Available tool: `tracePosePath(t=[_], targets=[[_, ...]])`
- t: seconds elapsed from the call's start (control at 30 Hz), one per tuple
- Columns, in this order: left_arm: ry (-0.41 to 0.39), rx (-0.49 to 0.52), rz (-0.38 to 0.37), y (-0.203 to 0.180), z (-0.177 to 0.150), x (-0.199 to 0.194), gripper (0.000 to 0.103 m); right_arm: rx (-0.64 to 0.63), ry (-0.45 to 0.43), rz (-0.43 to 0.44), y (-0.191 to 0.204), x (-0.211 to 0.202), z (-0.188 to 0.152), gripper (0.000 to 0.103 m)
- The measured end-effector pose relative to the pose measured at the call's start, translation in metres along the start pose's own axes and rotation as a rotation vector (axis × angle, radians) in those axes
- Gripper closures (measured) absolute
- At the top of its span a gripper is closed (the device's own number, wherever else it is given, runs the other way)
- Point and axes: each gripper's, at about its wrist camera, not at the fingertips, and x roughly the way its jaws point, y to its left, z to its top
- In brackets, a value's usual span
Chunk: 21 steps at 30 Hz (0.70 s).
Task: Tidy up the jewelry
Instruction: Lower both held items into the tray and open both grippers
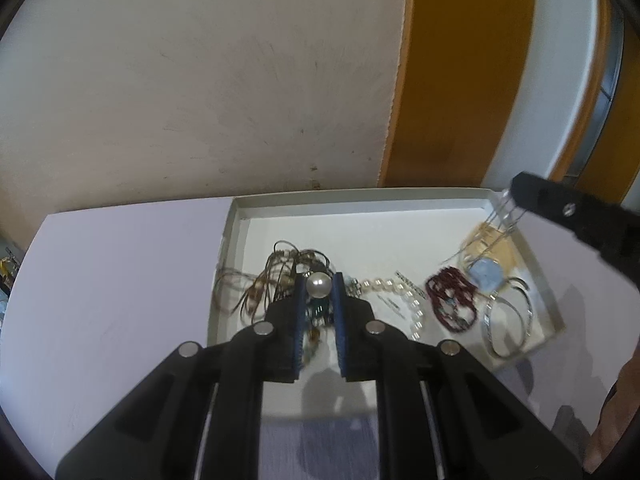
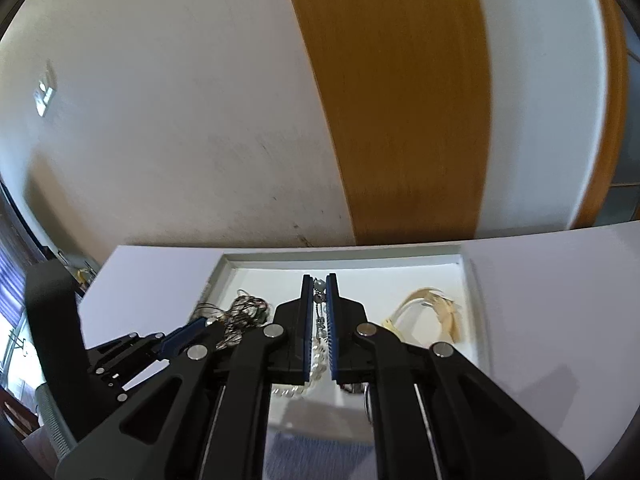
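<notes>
Left gripper (image 1: 319, 285) pinches a large pearl (image 1: 318, 284) above the tray (image 1: 360, 196); right gripper (image 2: 319, 280) clamps a thin chain (image 2: 319, 320) hanging lengthwise between its pads.

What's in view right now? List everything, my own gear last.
tray: 1, white, on table
table: 1, white, against wall
pearl: 1, white, between left fingers
wire tangle: 1, brown, tray left
pearl strand: 1, white, tray middle
bead bunch: 1, dark red, right of strand
bangles: count unclear, silver, tray right
chain: 1, silver, hanging from right fingers
left gripper: black, blue pads
right gripper: black, blue pads
</notes>
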Motion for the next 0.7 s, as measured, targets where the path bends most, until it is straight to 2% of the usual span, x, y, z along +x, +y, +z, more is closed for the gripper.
tracePosePath(t=[0.27, 0.53, 0.6, 0.63, 0.67, 0.7], targets=[[0.037, -0.023, 0.020, 0.004, 0.007, 0.034, 0.090, 0.032, 0.038, -0.031, -0.017, 0.032, 0.003, 0.096], [0.052, -0.038, 0.047, 0.003, 0.017, 0.049, 0.089, 0.058, 0.055, -0.065, -0.030, 0.046, 0.001, 0.096], [0.058, -0.043, 0.050, 0.003, 0.019, 0.049, 0.088, 0.061, 0.065, -0.060, -0.032, 0.048, 0.001, 0.092], [0.062, -0.042, 0.049, 0.003, 0.019, 0.049, 0.077, 0.063, 0.071, -0.052, -0.033, 0.048, 0.001, 0.088], [0.063, -0.040, 0.054, 0.003, 0.019, 0.049, 0.069, 0.066, 0.072, -0.053, -0.034, 0.046, 0.000, 0.078], [0.056, -0.038, 0.068, 0.003, 0.018, 0.044, 0.054, 0.065, 0.067, -0.062, -0.034, 0.044, -0.001, 0.068]])
